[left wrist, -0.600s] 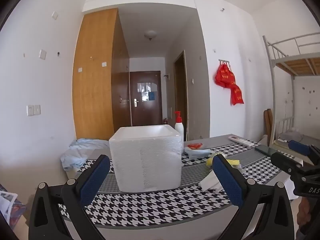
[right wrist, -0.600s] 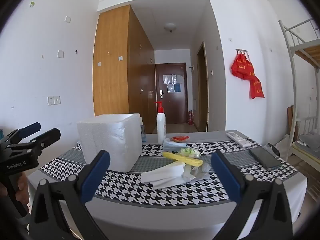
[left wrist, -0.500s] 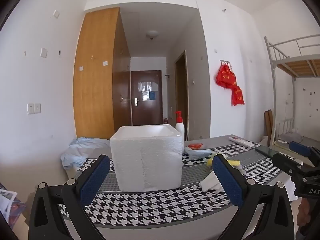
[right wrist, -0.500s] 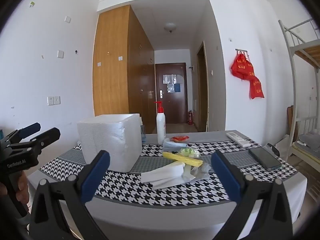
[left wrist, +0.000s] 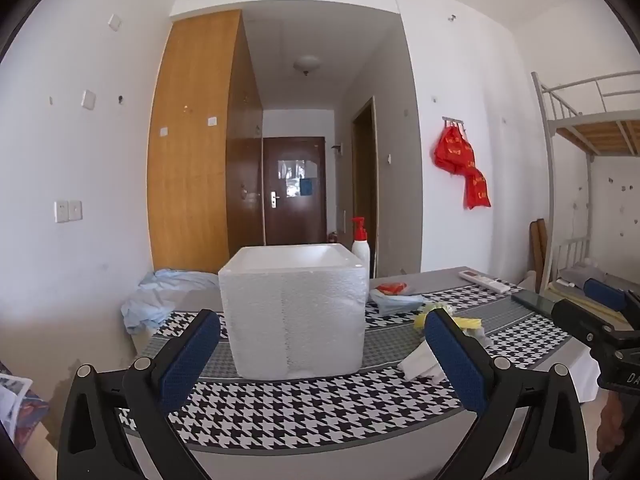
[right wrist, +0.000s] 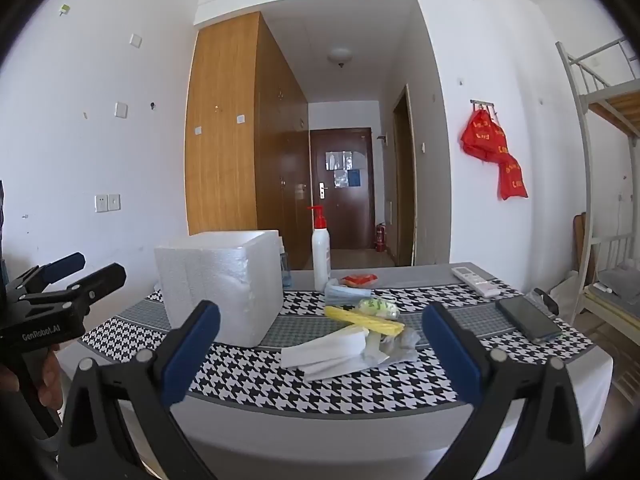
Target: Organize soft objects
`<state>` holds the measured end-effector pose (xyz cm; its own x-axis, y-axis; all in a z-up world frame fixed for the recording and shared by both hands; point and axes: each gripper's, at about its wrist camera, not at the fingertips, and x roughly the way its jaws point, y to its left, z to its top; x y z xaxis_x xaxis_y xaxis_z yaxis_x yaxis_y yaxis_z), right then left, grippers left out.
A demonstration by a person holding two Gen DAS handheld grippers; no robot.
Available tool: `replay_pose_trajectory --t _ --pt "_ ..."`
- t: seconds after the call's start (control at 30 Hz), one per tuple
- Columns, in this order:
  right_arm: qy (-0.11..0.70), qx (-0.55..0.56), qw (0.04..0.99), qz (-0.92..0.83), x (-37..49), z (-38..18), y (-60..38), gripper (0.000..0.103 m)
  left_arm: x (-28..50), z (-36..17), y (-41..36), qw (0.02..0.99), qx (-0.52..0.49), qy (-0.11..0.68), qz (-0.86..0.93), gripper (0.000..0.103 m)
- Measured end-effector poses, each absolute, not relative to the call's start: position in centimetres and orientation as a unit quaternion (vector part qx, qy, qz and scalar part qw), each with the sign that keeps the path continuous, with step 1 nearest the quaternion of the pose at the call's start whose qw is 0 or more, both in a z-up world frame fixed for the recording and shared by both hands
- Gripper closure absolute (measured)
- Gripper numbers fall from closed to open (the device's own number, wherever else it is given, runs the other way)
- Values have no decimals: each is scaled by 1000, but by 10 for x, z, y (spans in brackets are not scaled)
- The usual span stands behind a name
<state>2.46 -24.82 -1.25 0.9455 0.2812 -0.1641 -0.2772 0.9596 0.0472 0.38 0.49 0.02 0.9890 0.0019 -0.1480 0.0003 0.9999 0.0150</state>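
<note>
A white foam box (left wrist: pixel 295 310) stands open-topped on the houndstooth table (left wrist: pixel 304 412); it also shows in the right wrist view (right wrist: pixel 224 284). Right of it lies a pile of soft things: white folded cloth (right wrist: pixel 326 350), a yellow cloth (right wrist: pixel 364 320), a green-white item (right wrist: pixel 378 307), a pale blue item (right wrist: pixel 344 293) and a red item (right wrist: pixel 359 279). My left gripper (left wrist: pixel 322 354) is open and empty, in front of the box. My right gripper (right wrist: pixel 320 346) is open and empty, in front of the pile.
A white pump bottle (right wrist: pixel 321 254) stands behind the box. A remote (right wrist: pixel 476 281) and a dark phone (right wrist: pixel 528 318) lie at the table's right. Blue fabric (left wrist: pixel 160 296) lies left of the table. A bunk bed (left wrist: pixel 580 184) stands at the right.
The left wrist view has shifted very slightly; the box and pile have not moved. Both grippers stay open.
</note>
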Motion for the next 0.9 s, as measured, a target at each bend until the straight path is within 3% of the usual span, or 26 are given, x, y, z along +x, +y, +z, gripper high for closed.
replay_pose_trajectory --t 0.9 --pt "83 16 987 136 17 -7 -253 1 7 -4 5 997 10 77 20 1"
